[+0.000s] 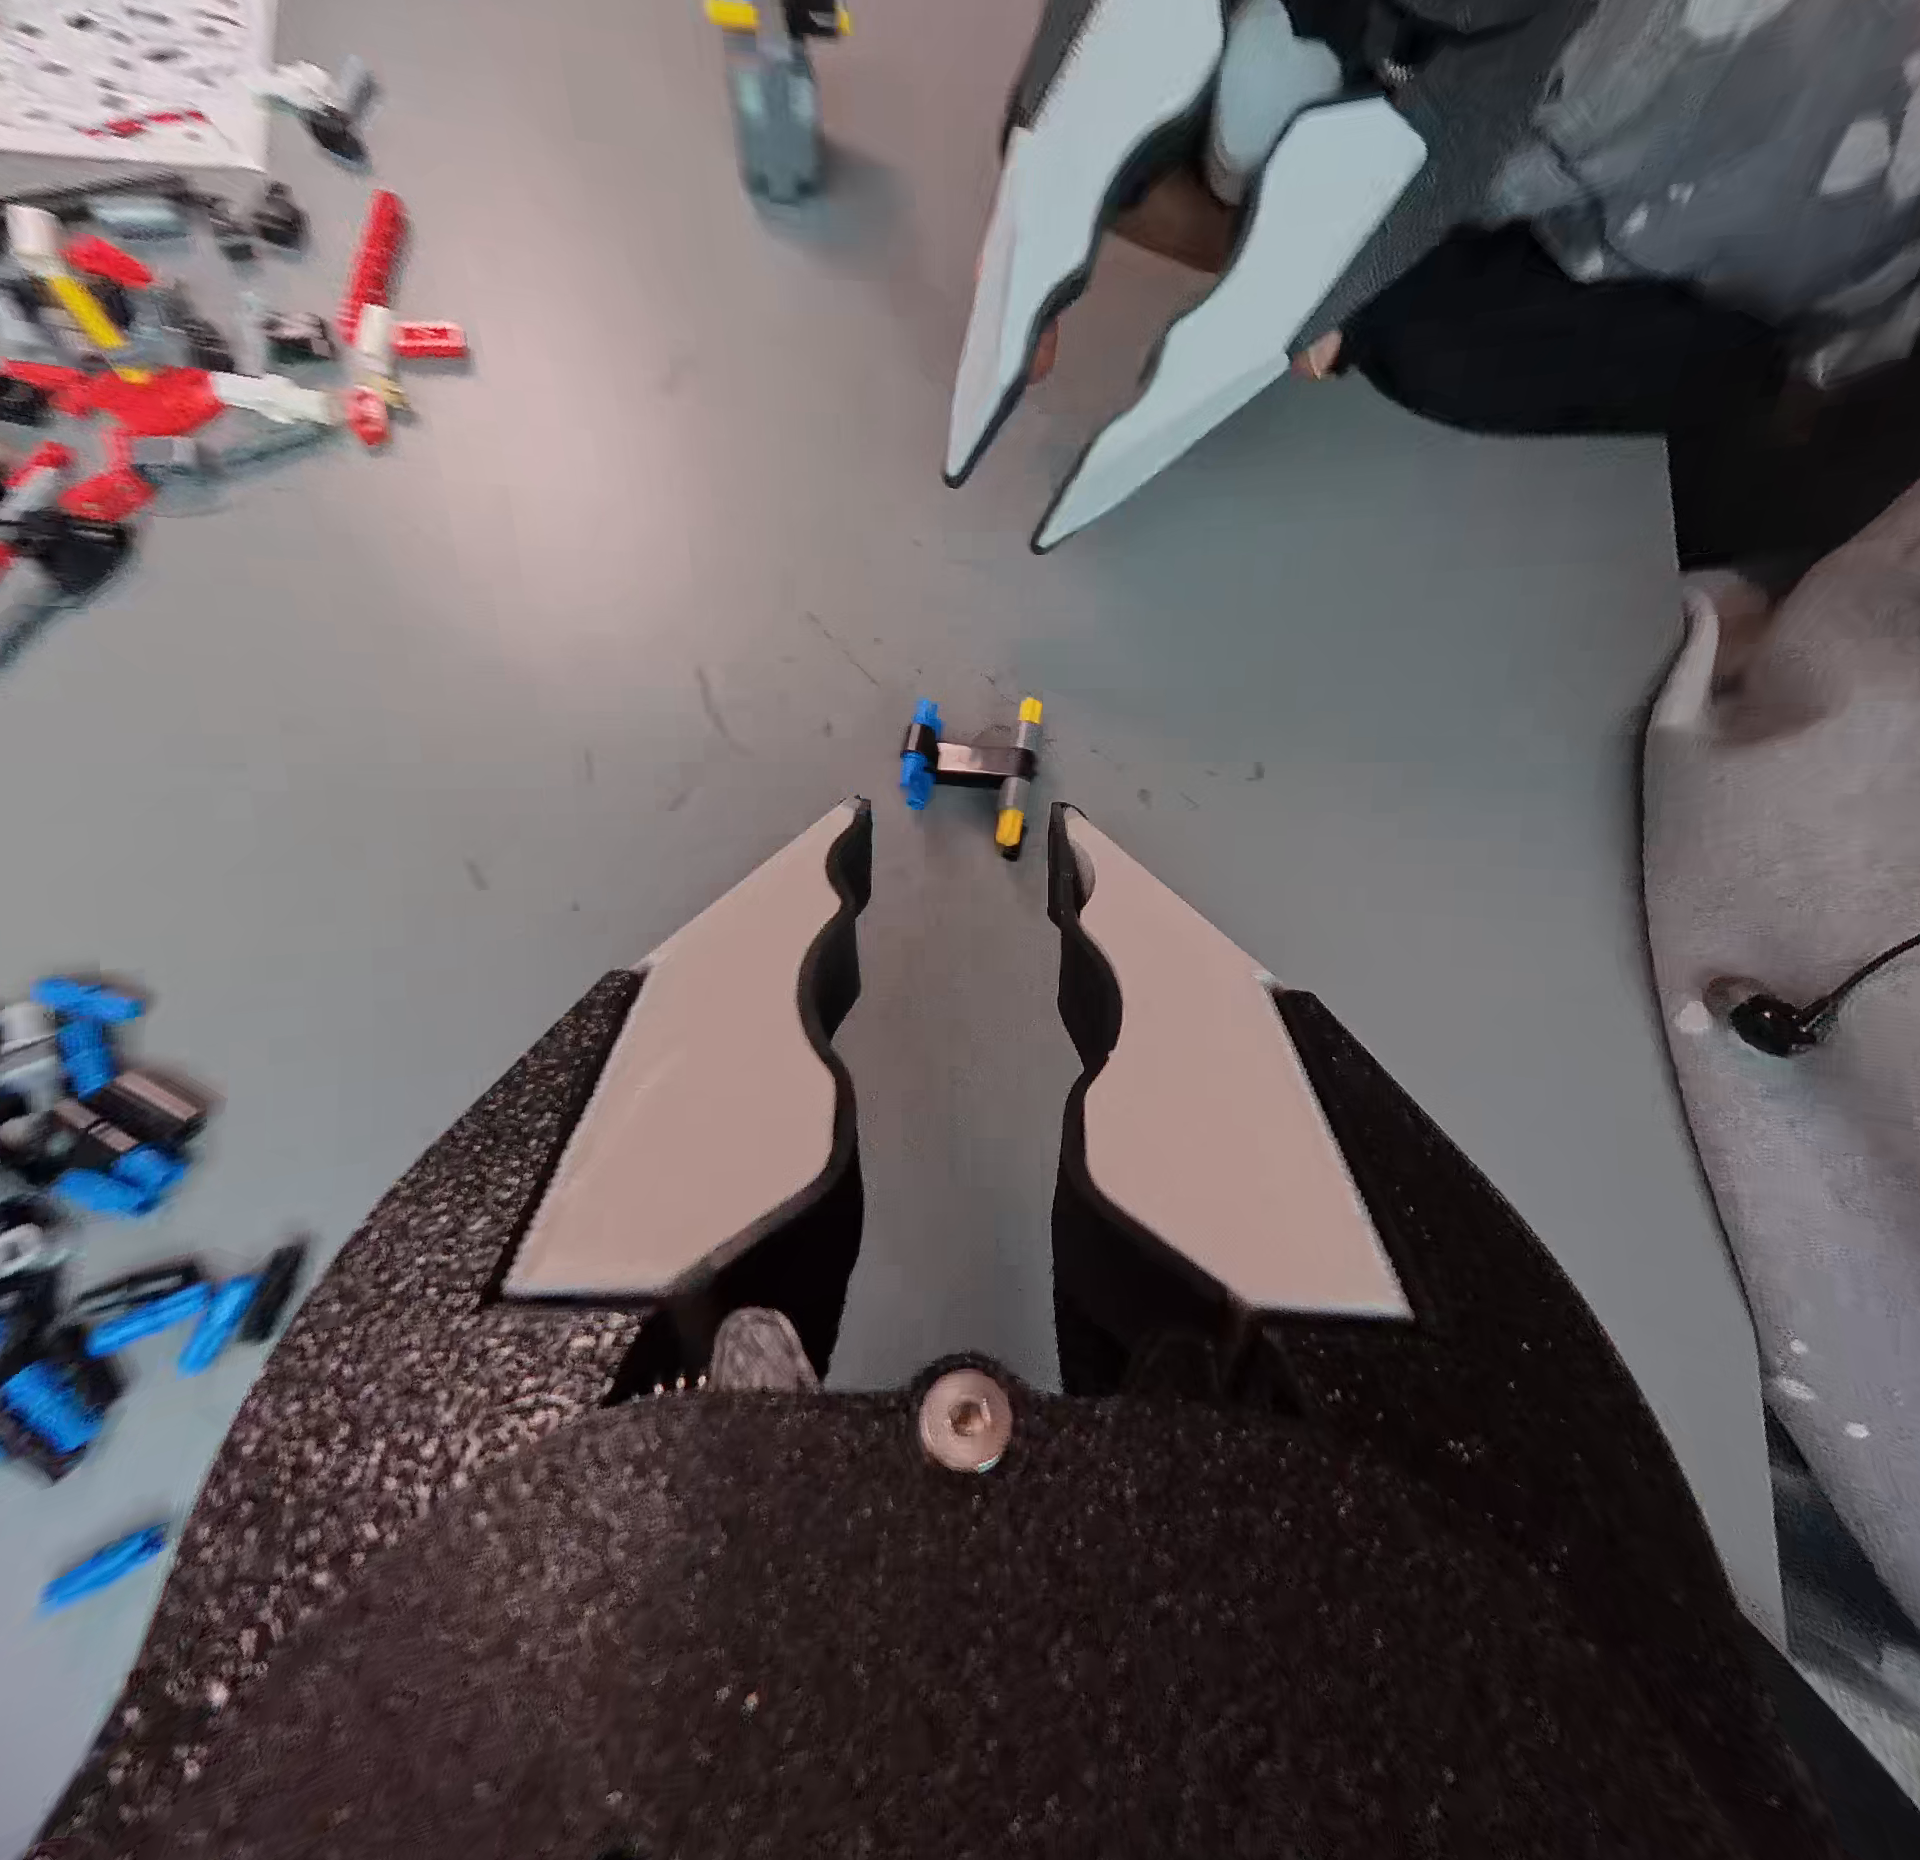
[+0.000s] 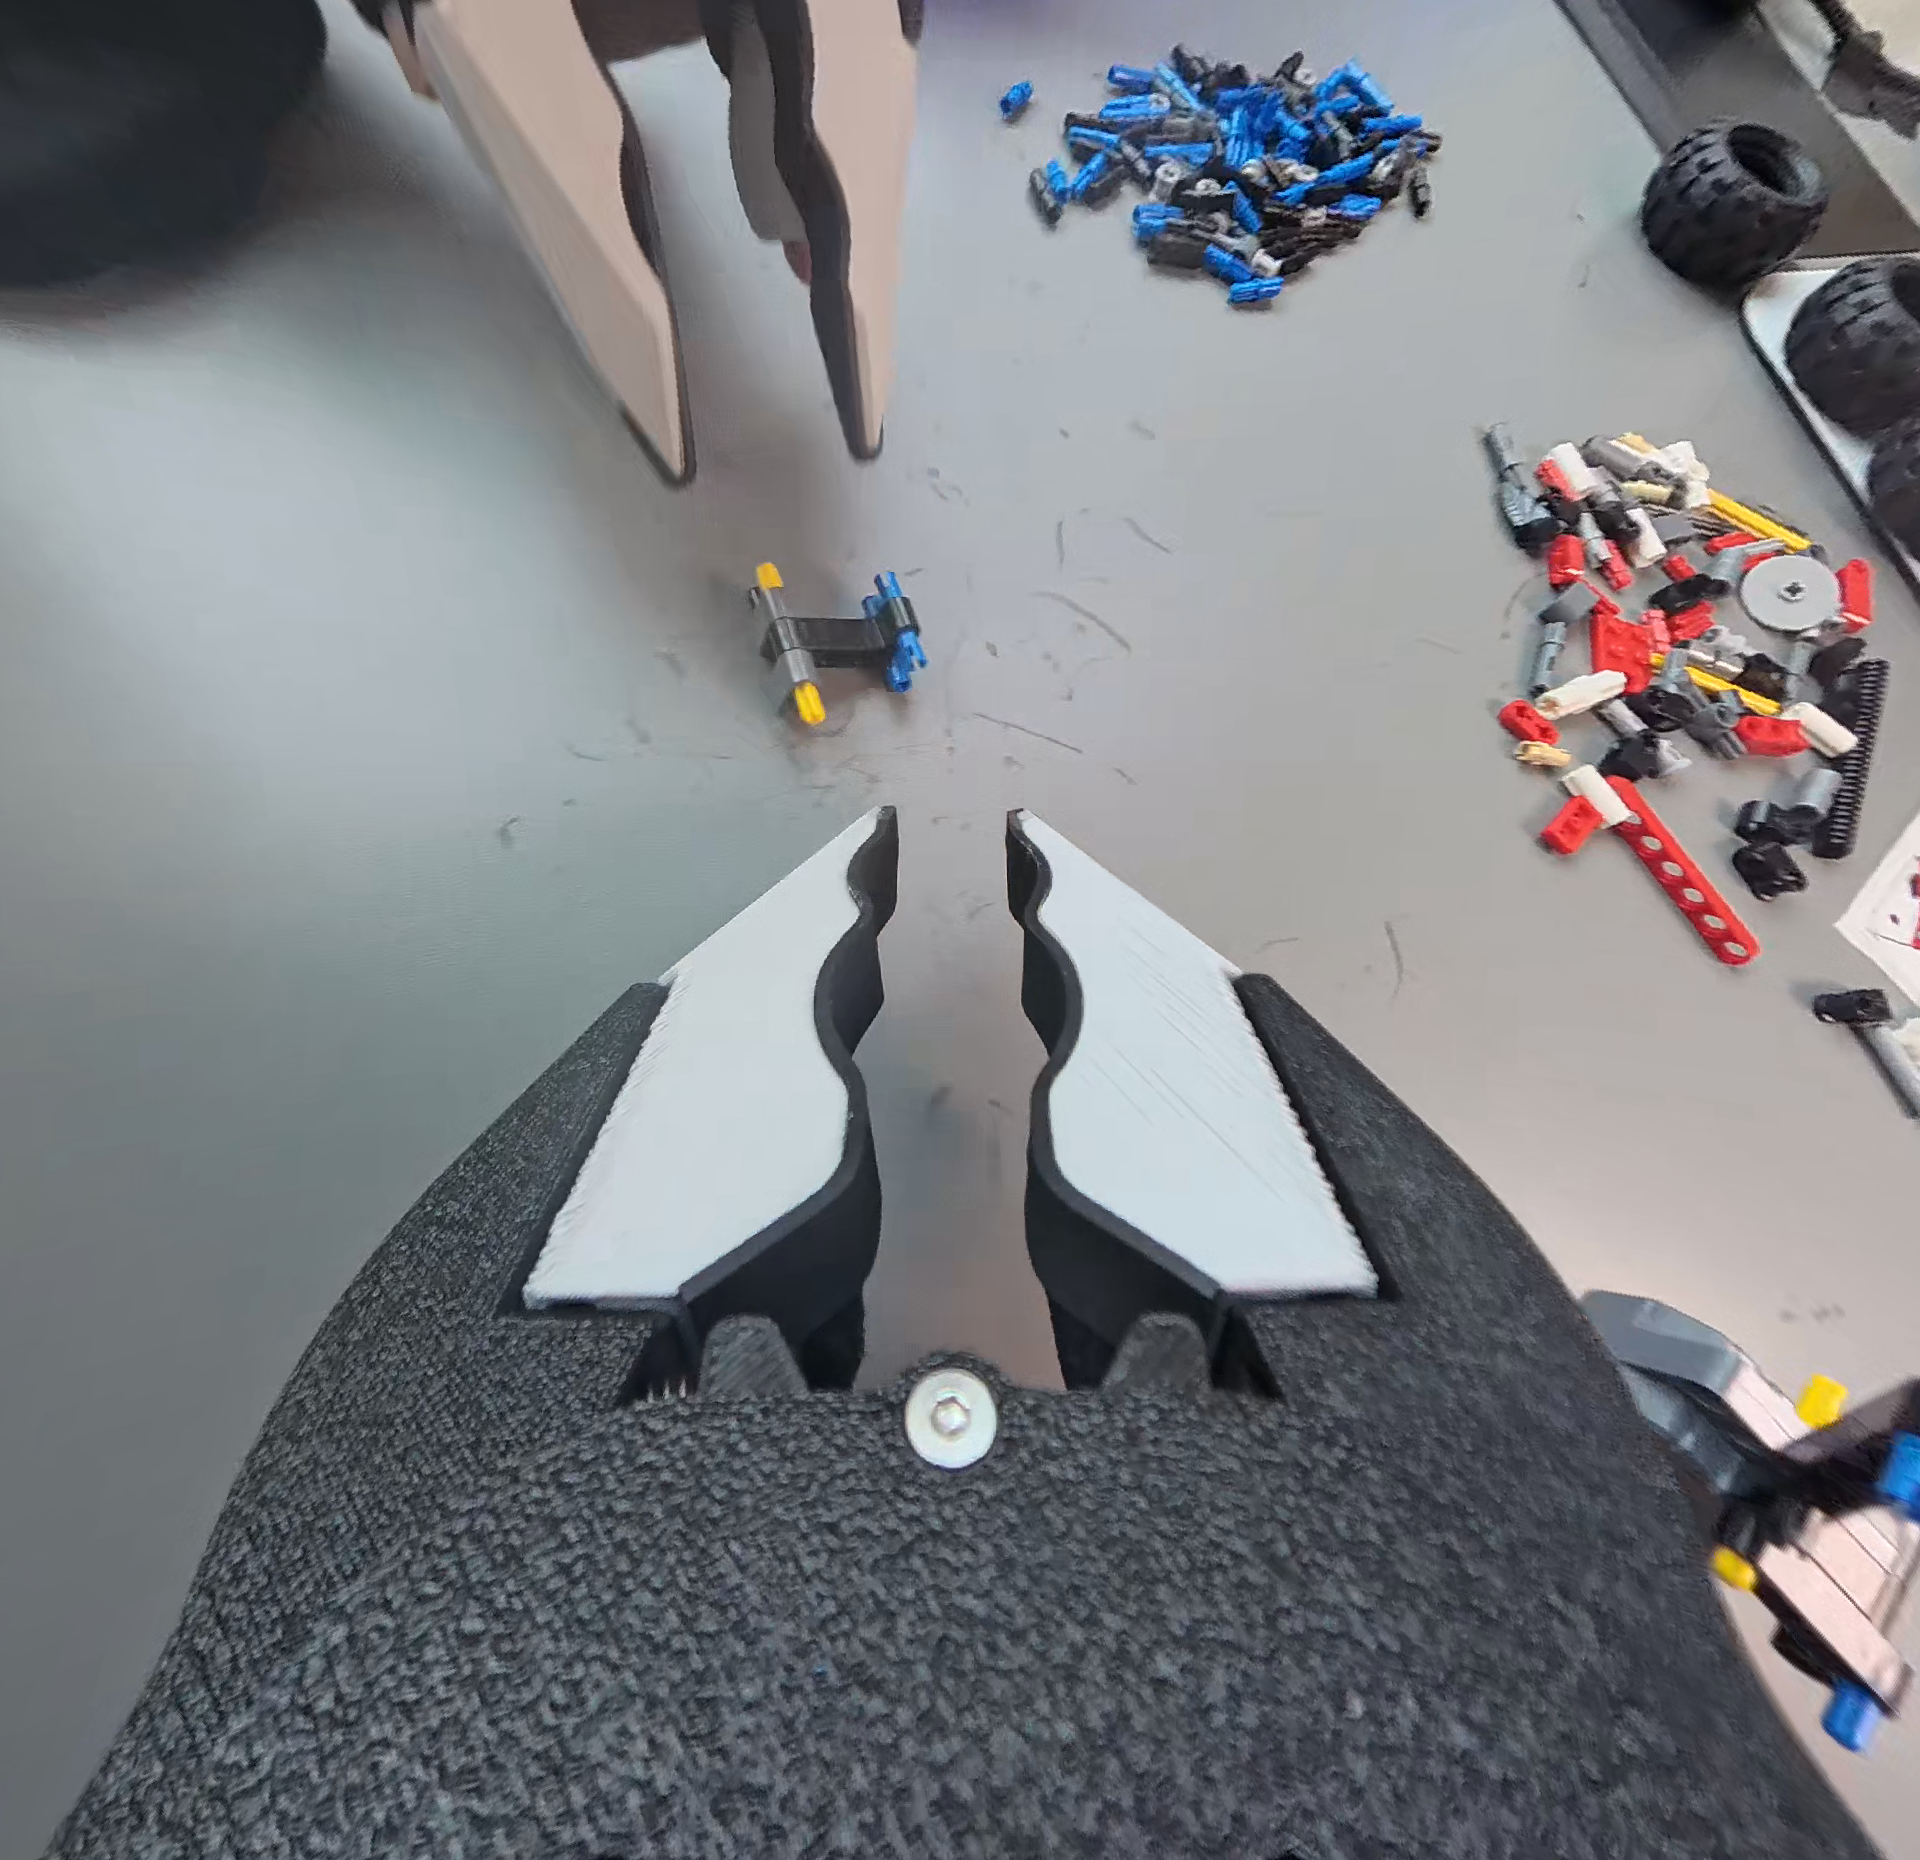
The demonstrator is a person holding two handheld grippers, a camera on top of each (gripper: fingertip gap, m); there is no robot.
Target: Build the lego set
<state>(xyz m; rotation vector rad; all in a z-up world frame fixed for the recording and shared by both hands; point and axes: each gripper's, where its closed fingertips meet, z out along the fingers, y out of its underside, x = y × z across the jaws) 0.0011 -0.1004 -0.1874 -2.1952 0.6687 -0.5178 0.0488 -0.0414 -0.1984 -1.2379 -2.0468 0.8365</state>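
Our left gripper (image 1: 961, 811) is spread and empty, with the subassembly (image 1: 971, 764) lying on the table (image 1: 623, 667) just ahead of its tips, black beam crosswise. Our right gripper (image 2: 951, 818), also spread and empty, sits farther off.

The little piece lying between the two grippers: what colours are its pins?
One pin is blue, the other grey with yellow ends, on a black beam; clearest in the right wrist view.

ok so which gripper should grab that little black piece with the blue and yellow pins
Probably the left gripper: it is open, with the small black piece lying just ahead of its tips, nearly centred. The right gripper is also open and empty, but the piece sits farther off, to one side of its line.
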